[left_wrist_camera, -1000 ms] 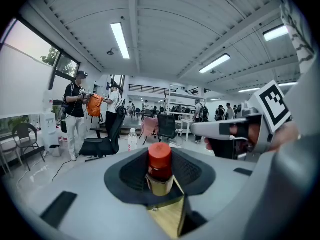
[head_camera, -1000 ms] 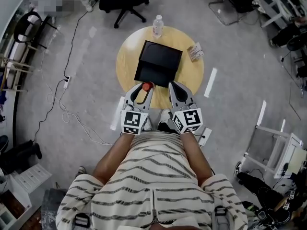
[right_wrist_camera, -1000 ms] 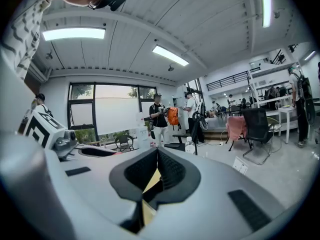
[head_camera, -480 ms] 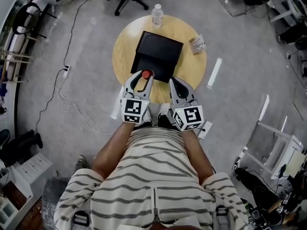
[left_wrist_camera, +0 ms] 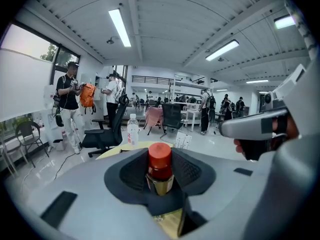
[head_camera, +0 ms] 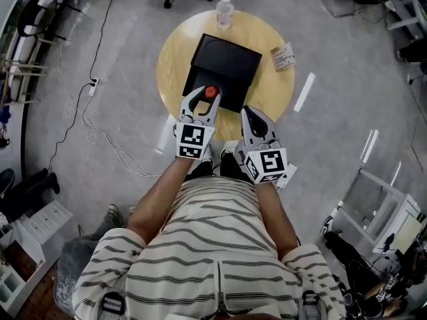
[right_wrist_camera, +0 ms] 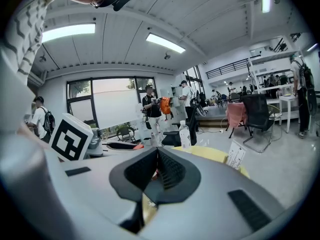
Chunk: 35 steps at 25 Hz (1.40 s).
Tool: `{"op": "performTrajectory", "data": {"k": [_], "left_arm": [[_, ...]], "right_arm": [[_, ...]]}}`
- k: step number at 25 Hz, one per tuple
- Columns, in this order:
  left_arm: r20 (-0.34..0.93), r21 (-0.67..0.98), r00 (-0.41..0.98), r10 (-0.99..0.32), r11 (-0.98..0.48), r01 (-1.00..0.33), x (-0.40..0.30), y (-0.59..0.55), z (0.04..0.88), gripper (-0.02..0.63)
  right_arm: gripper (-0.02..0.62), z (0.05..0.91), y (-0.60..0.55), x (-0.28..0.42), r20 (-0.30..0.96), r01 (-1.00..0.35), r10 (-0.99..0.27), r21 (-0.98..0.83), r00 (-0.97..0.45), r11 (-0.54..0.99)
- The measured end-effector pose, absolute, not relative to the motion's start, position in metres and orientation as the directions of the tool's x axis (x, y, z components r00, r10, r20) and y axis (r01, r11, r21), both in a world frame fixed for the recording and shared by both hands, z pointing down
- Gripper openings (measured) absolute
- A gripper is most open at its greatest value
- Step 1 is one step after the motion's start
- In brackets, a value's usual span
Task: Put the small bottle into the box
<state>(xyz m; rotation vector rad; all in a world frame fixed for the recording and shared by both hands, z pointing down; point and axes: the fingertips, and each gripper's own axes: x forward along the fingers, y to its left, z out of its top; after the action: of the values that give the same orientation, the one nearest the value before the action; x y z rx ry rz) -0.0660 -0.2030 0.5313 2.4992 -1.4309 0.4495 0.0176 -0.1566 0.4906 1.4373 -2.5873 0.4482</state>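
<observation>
The left gripper (head_camera: 208,96) is clamped on the small bottle with a red cap and amber-gold body (left_wrist_camera: 160,159). The bottle stands upright between the 2 dark ribbed pads, its cap above them. The right gripper (right_wrist_camera: 158,156) has its jaws together with nothing between them, and it sits beside the left one, a little nearer the person.

The flat black rectangular box (head_camera: 230,59) lies just ahead of the left gripper's tips on the round pale wooden table (head_camera: 272,95). In the head view the bottle's cap is over the box's near edge. The step in hand looks like carrying the bottle over the box and setting it down inside.

To do it well:
1. Keep the clamp firm and the bottle upright until its base is over the middle of the box, ahead of the tips. Stopping at the near rim could leave it tipping out.
2. Lower it until the base is supported, then spread the jaws.
3. Draw the gripper back toward the person without brushing the cap.

From these views I cannot tell how deep the box is or how its top stands.

The clear plastic water bottle (head_camera: 225,9) stands beyond the box, far ahead of both grippers. The small printed card (head_camera: 283,57) is ahead and to the right. Both look clear of the path.
</observation>
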Motion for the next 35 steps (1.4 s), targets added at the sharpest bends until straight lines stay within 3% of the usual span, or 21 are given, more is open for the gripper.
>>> {"op": "performTrajectory", "data": {"k": [35], "left_arm": [[0.503, 0.009, 0.426, -0.752, -0.488, -0.873, -0.049, -0.246, 0.649, 0.149]], "right_arm": [[0.020, 0.535, -0.150, 0.039, 0.357, -0.850, -0.771, -0.212, -0.527, 0.483]]}}
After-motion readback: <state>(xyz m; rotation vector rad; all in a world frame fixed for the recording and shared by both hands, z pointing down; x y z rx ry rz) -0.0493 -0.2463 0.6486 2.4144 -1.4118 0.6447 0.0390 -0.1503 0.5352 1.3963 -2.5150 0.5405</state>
